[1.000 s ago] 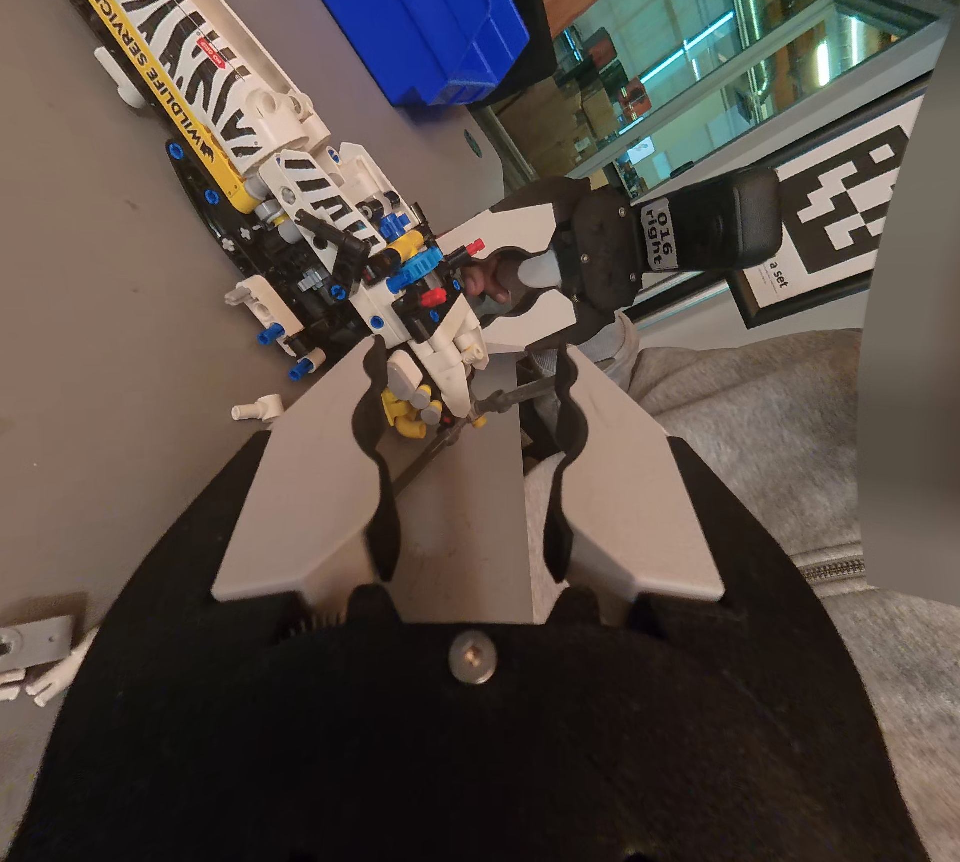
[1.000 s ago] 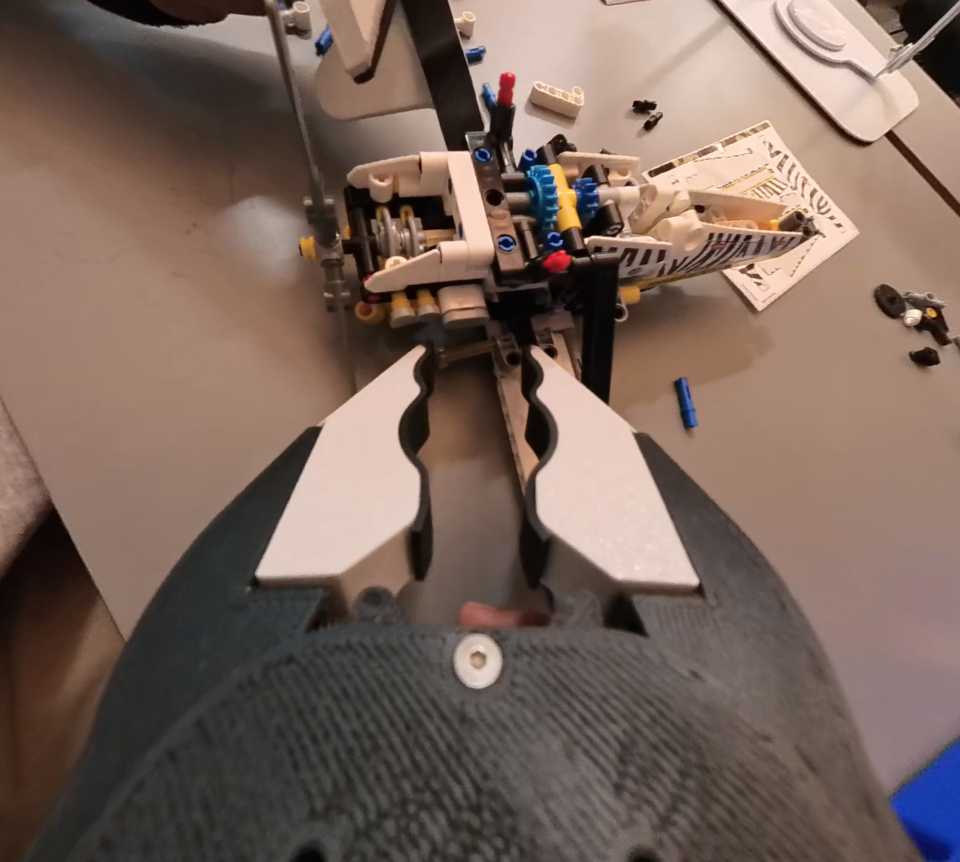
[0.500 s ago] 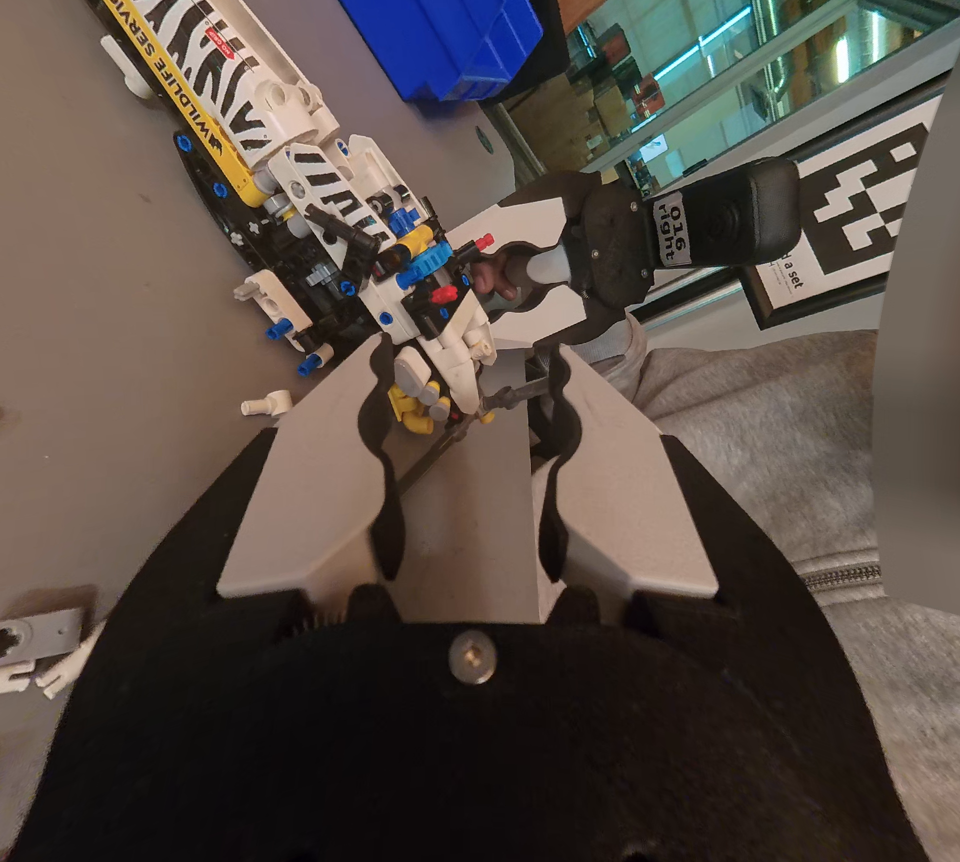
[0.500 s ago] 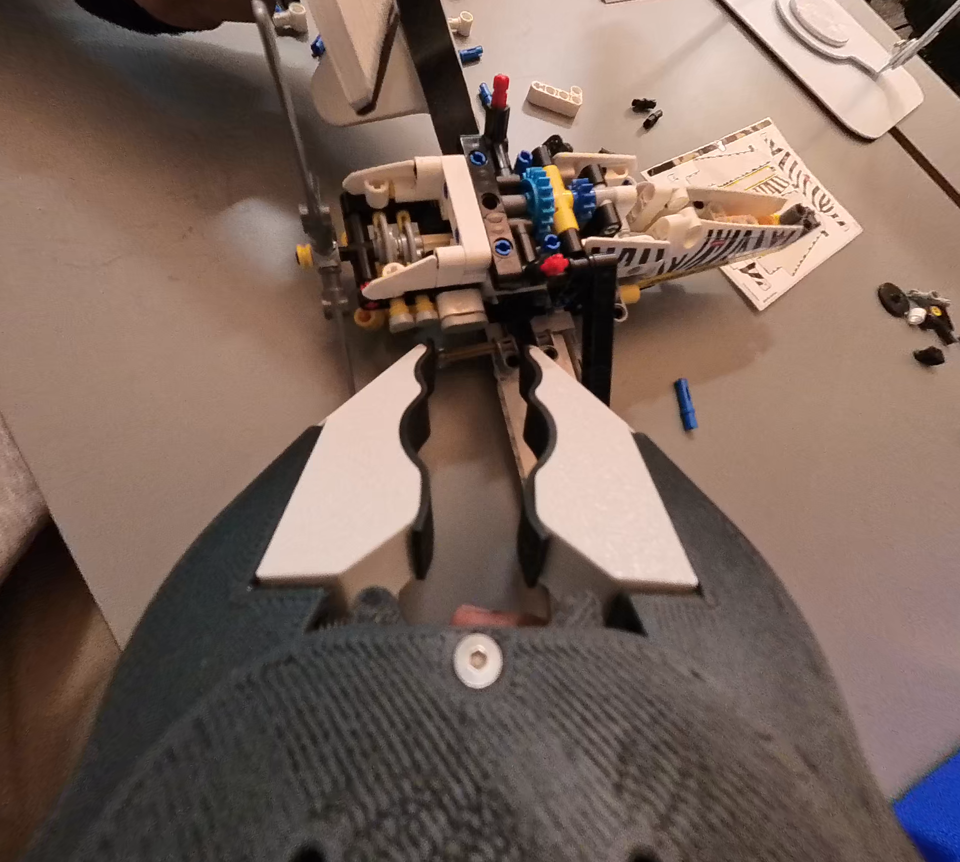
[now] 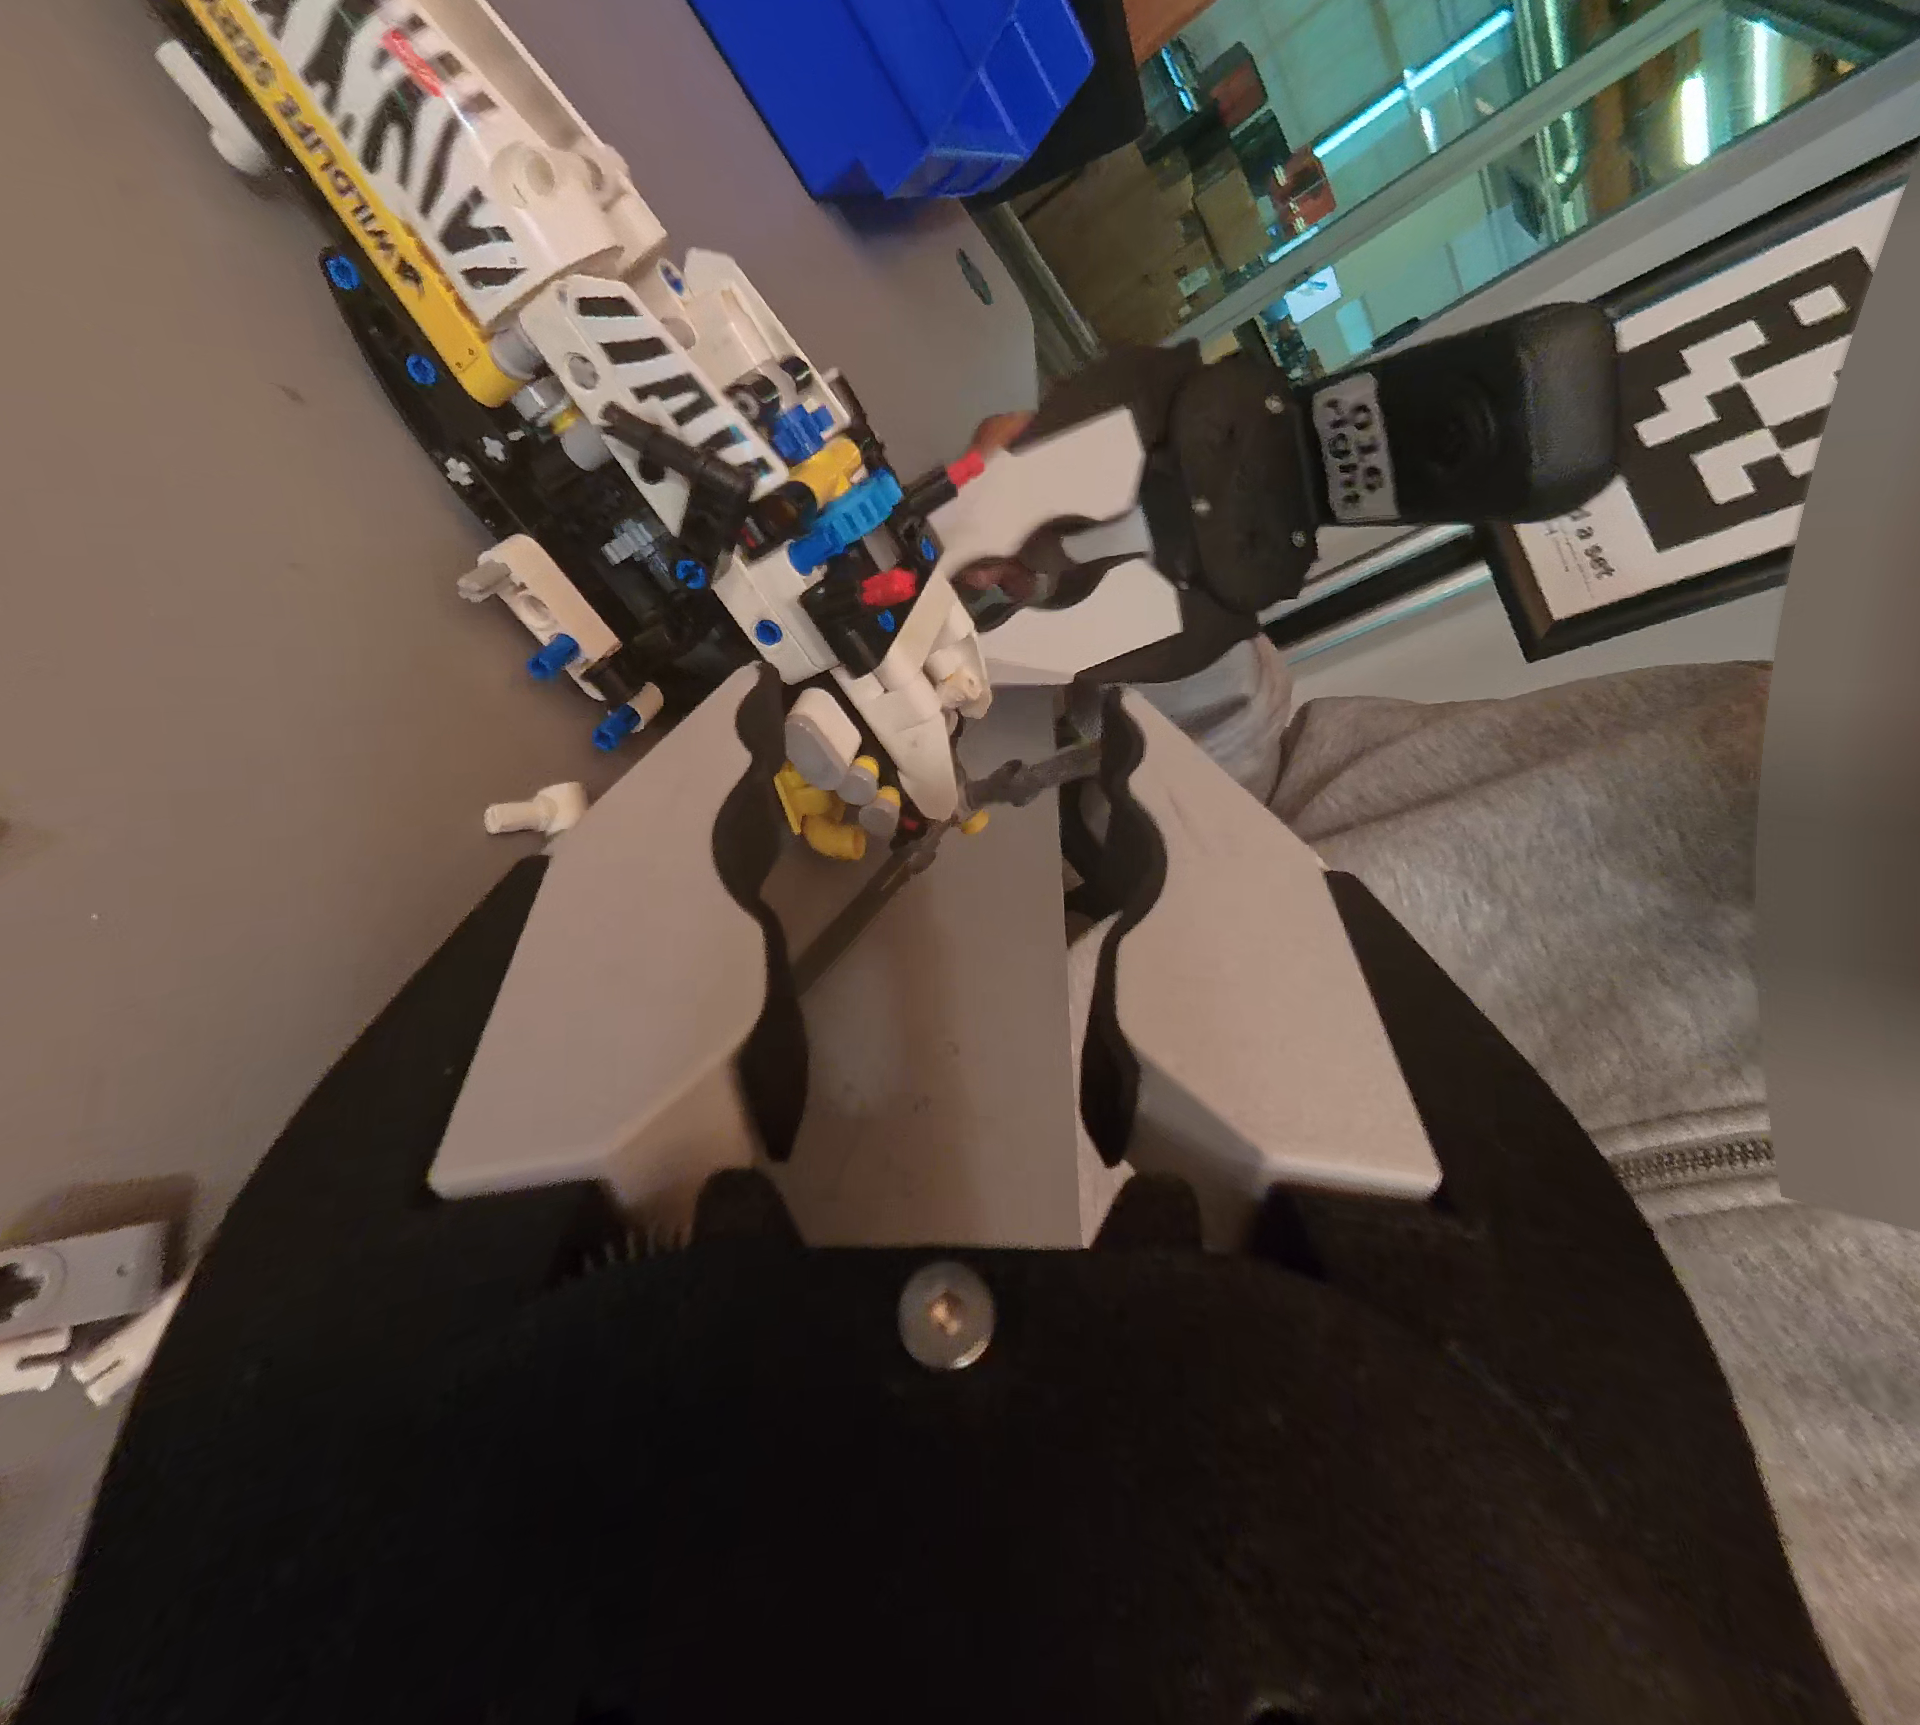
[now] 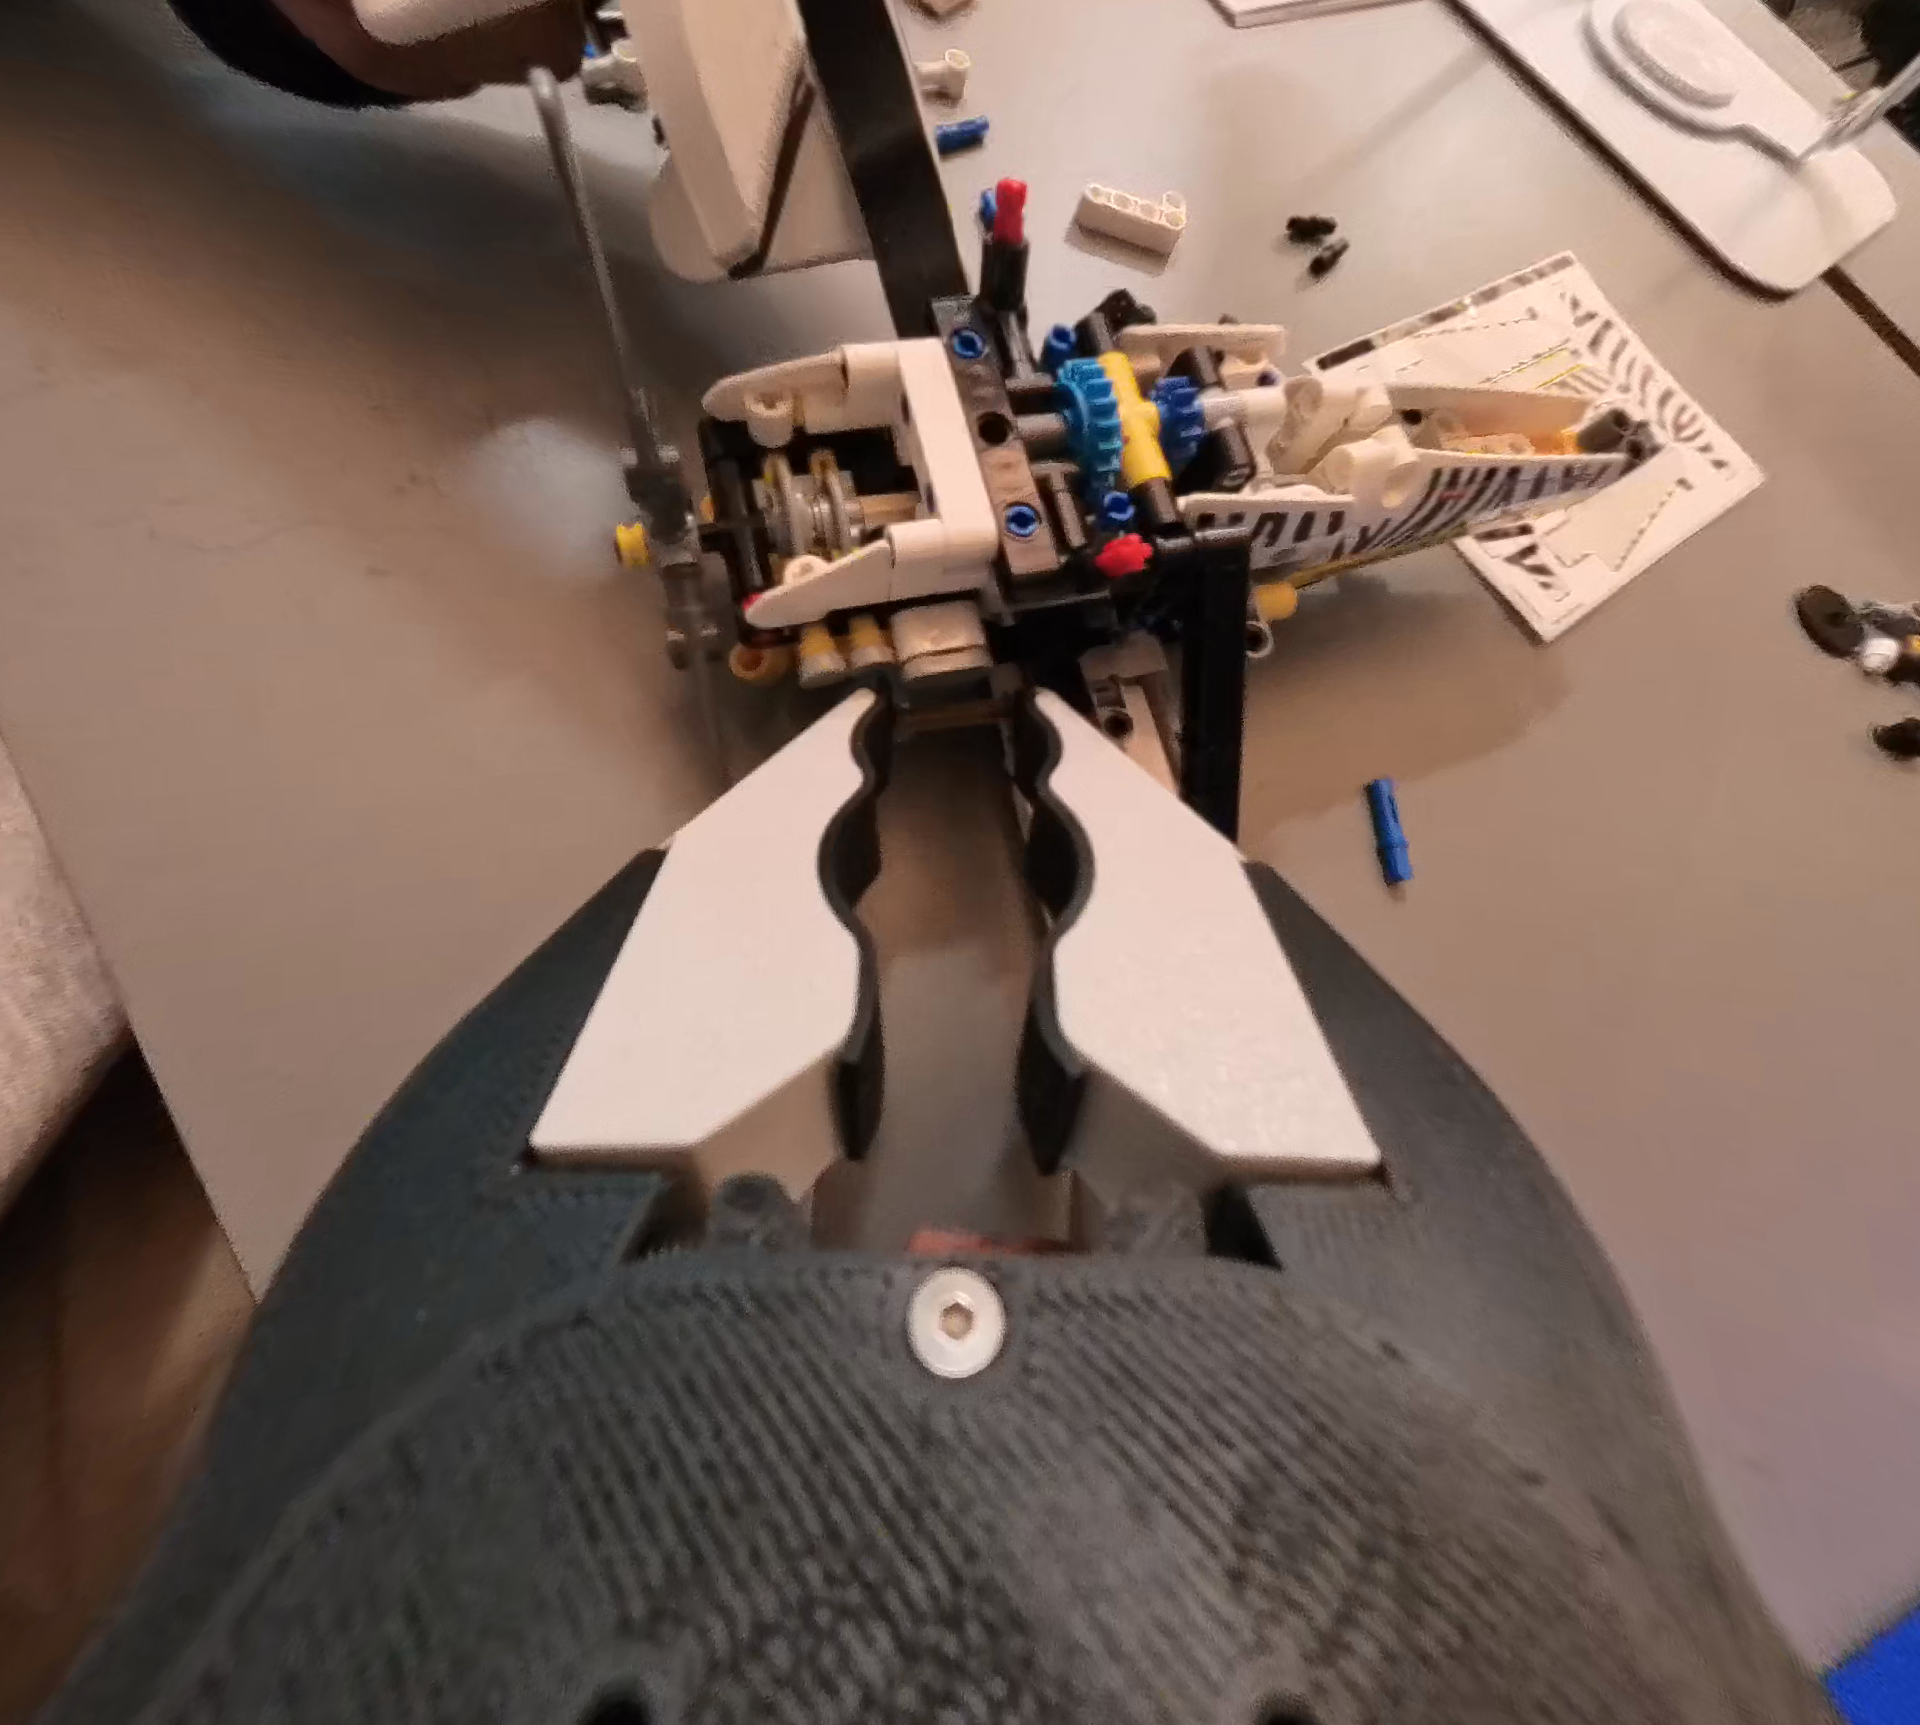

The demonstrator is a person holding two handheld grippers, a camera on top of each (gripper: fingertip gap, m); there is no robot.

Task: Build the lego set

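Left wrist view: my left claw (image 5: pixel 940 730) parted, thin grey rod (image 5: pixel 1023 776) between fingers, contact unclear; one lego model (image 5: pixel 665 470), one blue bin (image 5: pixel 862 2), grey table (image 5: pixel 208 636); right claw (image 6: pixel 951 719) parted, empty.

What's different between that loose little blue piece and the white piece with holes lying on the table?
The blue pin is a thin rod; the white beam a thicker bar with holes. The blue pin lies this side of the model, the white beam beyond it. Both lie loose on the grey table.
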